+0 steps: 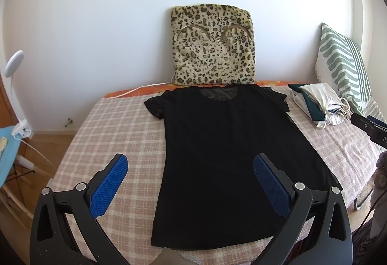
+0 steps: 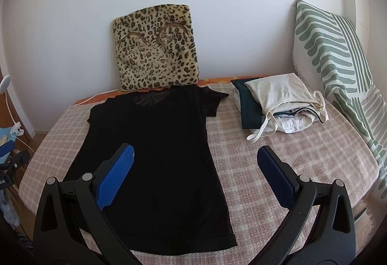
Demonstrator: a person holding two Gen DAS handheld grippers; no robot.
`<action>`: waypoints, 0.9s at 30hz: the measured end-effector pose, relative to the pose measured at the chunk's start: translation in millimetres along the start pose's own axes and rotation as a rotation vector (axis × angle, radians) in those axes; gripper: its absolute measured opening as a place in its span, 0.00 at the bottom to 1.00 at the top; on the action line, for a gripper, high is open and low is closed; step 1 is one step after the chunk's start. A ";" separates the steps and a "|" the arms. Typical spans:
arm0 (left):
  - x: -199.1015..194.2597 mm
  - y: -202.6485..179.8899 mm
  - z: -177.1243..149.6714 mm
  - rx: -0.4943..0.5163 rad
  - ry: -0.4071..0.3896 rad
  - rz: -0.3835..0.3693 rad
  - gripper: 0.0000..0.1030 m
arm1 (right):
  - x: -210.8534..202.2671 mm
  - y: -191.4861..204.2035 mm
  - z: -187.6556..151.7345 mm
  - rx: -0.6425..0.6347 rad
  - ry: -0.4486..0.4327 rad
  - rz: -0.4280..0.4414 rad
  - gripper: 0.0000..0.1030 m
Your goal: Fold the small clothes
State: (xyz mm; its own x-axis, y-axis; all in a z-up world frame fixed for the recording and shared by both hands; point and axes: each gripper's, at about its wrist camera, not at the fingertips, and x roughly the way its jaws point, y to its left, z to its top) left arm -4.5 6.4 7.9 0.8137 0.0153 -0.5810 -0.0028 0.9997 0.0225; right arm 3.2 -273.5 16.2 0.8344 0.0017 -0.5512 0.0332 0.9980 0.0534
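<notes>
A black short-sleeved T-shirt (image 1: 217,156) (image 2: 157,156) lies flat and spread out on the checked bedspread (image 1: 108,134) (image 2: 278,149), collar toward the wall and hem nearest me. My left gripper (image 1: 189,163) hovers open above the shirt's lower left part, its left pad over the bedspread and its right pad over the fabric. My right gripper (image 2: 195,156) is open too, above the shirt's lower right edge, with its right pad over bare bedspread. Neither holds anything.
A leopard-print cushion (image 1: 212,47) (image 2: 156,47) leans on the wall behind the collar. A pile of folded clothes (image 1: 319,103) (image 2: 278,103) sits at the right, beside a green-striped pillow (image 1: 343,64) (image 2: 333,52). A white lamp (image 1: 14,64) and wooden floor lie left.
</notes>
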 end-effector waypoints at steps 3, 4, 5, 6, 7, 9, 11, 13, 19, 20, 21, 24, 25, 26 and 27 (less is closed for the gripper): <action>0.2 0.1 0.2 0.000 0.001 -0.001 1.00 | 0.1 -0.8 -0.3 0.000 0.001 0.001 1.00; -0.1 -0.1 -0.4 0.000 0.000 0.000 1.00 | 0.3 -0.7 -0.5 0.000 0.001 0.001 1.00; -0.2 -0.2 -0.4 0.000 0.000 0.000 1.00 | 0.5 -0.4 -0.6 0.000 0.001 0.000 1.00; -0.2 -0.4 -0.3 0.001 0.000 0.000 1.00 | 0.6 0.0 -0.7 0.000 0.001 0.000 1.00; -0.1 -0.1 -0.7 0.001 -0.001 0.001 1.00 | 0.4 -0.6 -0.5 0.001 0.001 0.001 1.00; -0.1 0.1 -0.4 -0.001 0.000 -0.001 1.00 | 0.8 0.2 -0.8 0.001 0.001 -0.001 1.00; -0.4 -0.2 -0.9 -0.003 0.002 -0.001 1.00 | 0.7 -0.3 -0.6 0.001 0.002 0.002 1.00; -1.0 -1.6 -1.4 -0.002 0.001 -0.002 1.00 | 0.7 -0.2 -0.5 0.000 0.002 0.001 1.00; -2.6 -2.9 -2.2 -0.002 0.001 -0.001 1.00 | 0.8 0.2 -0.5 0.001 0.002 0.001 1.00; -2.1 -2.5 -2.1 -0.002 0.001 -0.002 1.00 | 1.0 0.4 -0.5 0.001 0.003 0.002 1.00; -2.4 -3.1 -2.5 -0.002 0.002 -0.003 1.00 | 1.2 0.9 -0.7 0.001 0.002 0.002 1.00; -1.9 -3.8 -4.1 0.000 0.007 -0.004 1.00 | 1.4 1.1 -0.6 0.000 0.003 0.001 1.00; -0.8 -3.1 -4.5 -0.001 0.011 -0.006 1.00 | 1.1 0.4 -0.3 0.001 0.003 0.002 1.00; -0.3 -2.7 -4.9 -0.002 0.014 -0.008 1.00 | 1.3 0.4 -0.3 0.002 0.003 0.003 1.00; 0.3 -2.4 -5.2 -0.005 0.019 -0.010 1.00 | 1.8 0.7 -0.3 0.003 0.003 0.003 1.00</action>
State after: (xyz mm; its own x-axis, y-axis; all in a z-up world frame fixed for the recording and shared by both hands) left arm -7.3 4.1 3.5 0.8027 0.0054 -0.5964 0.0025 0.9999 0.0124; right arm 4.6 -272.7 15.0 0.8330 0.0048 -0.5532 0.0325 0.9978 0.0575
